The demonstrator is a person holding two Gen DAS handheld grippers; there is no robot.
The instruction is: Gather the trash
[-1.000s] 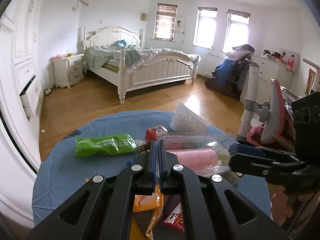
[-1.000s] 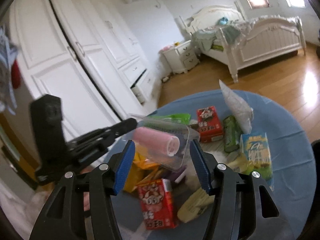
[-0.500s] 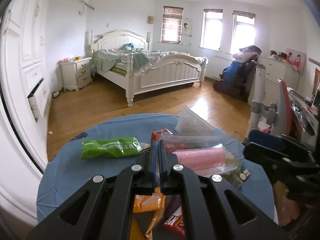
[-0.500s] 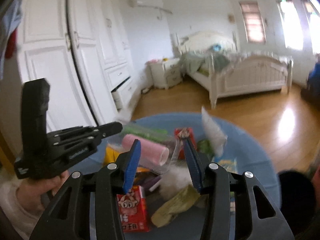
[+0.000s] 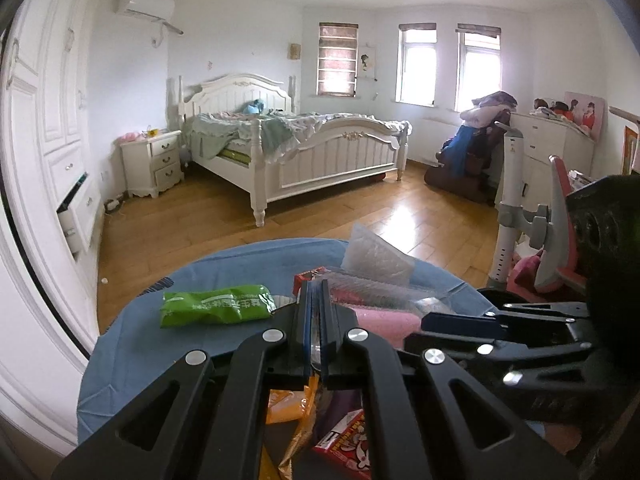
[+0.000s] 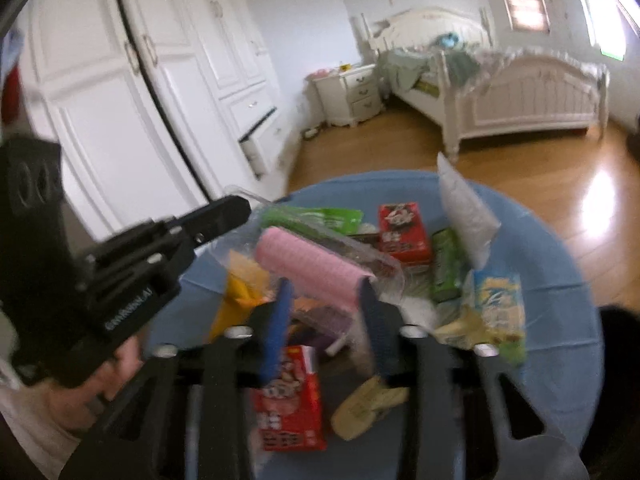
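The left hand-held gripper [image 5: 316, 334] has its jaws pinched together on the edge of a clear plastic bag [image 6: 372, 256] holding a pink roll [image 6: 312, 266], lifted above the blue counter [image 6: 560, 280]. The roll's long axis runs from upper left to lower right in the right wrist view, its near end pointing between the blue fingers [image 6: 276, 320] of the right hand-held gripper [image 6: 326, 322], which is spread wide and empty. I judge the right is the nearer for a second grip. Below lie red cartons [image 6: 404, 228], a green wrapper [image 5: 218, 310], a yellow snack packet [image 6: 498, 300] and bubble wrap [image 6: 464, 208]; nothing blocks the approach.
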